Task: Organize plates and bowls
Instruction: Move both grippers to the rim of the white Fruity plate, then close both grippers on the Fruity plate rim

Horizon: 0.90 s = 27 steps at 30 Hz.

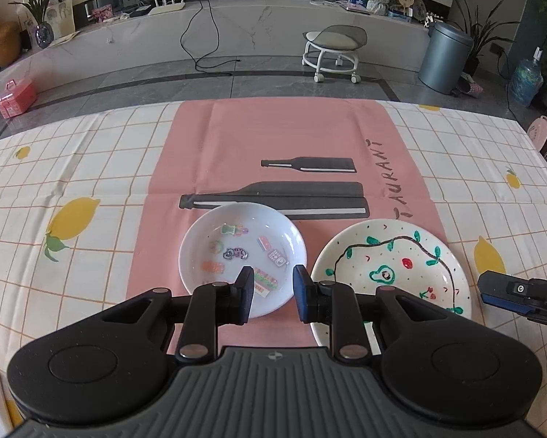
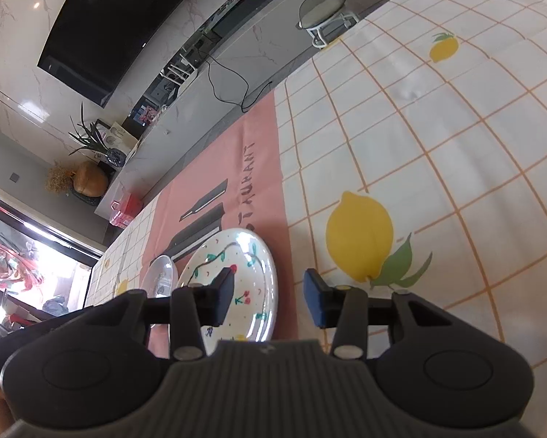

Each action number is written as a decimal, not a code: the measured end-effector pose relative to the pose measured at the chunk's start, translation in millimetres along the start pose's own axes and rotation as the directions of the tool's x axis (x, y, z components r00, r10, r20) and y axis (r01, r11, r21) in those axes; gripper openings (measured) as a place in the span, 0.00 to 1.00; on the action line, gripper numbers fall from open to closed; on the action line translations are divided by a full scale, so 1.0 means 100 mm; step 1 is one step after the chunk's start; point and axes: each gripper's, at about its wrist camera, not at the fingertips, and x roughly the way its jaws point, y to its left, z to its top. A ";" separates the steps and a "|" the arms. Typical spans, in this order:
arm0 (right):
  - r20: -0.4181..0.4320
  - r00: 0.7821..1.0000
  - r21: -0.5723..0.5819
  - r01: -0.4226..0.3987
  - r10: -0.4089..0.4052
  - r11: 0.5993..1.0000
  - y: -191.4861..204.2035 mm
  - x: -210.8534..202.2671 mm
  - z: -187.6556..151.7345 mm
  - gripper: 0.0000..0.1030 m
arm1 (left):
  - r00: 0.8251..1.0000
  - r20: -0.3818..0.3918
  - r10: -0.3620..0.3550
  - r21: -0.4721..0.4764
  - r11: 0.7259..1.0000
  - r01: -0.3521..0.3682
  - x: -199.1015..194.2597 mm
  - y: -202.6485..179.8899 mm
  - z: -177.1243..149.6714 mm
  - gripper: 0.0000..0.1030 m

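Observation:
A small white bowl with cartoon stickers [image 1: 242, 255] sits on the pink mat [image 1: 280, 153]. A larger white plate painted with a vine, avocado and cherries [image 1: 390, 266] lies just right of it. My left gripper [image 1: 273, 294] is open and empty, above the bowl's near right rim, between the two dishes. My right gripper [image 1: 492, 290] shows at the plate's right edge. In the right wrist view it [image 2: 269, 295] is open, tilted, straddling the plate's [image 2: 237, 284] near rim; whether it touches is unclear. The bowl [image 2: 162, 277] lies beyond.
The table wears a checked lemon-print cloth [image 1: 91, 182], also seen in the right wrist view [image 2: 437, 146]. Beyond the far edge are a wheeled stool [image 1: 333, 51], a grey bin [image 1: 443, 58] and a long low cabinet [image 1: 200, 33].

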 end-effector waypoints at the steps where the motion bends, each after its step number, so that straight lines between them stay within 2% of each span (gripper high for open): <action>1: -0.014 1.000 0.012 -0.005 0.005 1.000 -0.03 0.02 -0.01 0.41 | 1.000 -0.012 -0.014 -0.007 1.000 0.014 0.02 0.01 -0.01 0.26; 3: -0.037 0.999 0.027 -0.012 0.013 1.000 -0.06 0.07 -0.03 0.33 | 0.998 -0.040 -0.051 -0.018 0.999 0.051 0.07 0.02 -0.02 0.26; 6: -0.049 0.998 0.040 -0.028 0.029 0.999 -0.06 0.09 -0.03 0.32 | 0.992 -0.071 -0.107 -0.006 0.994 0.106 0.11 0.02 -0.05 0.26; 8: -0.055 0.998 0.049 -0.036 0.038 0.998 -0.07 0.10 -0.04 0.28 | 0.991 -0.077 -0.107 0.004 0.994 0.107 0.12 0.01 -0.06 0.27; 10: -0.066 0.997 0.059 -0.043 0.046 0.997 -0.09 0.11 -0.05 0.23 | 0.990 -0.098 -0.104 -0.021 0.995 0.102 0.14 0.04 -0.03 0.27; 13: -0.079 0.994 0.095 -0.072 0.079 0.993 -0.16 0.14 -0.05 0.21 | 0.978 -0.122 -0.167 -0.091 0.983 0.156 0.16 0.12 0.00 0.26; 17: -0.086 0.992 0.129 -0.077 0.089 0.989 -0.22 0.14 -0.04 0.11 | 0.972 -0.115 -0.204 -0.095 0.976 0.194 0.08 0.17 0.00 0.26; 21: -0.087 0.991 0.153 -0.085 0.099 0.985 -0.25 0.14 -0.03 0.11 | 0.961 -0.162 -0.225 -0.115 0.971 0.208 0.11 0.21 -0.02 0.26; 27: -0.111 0.983 0.199 -0.123 0.147 0.972 -0.34 0.18 -0.04 0.11 | 0.940 -0.207 -0.271 -0.215 0.950 0.227 0.26 0.30 -0.08 0.26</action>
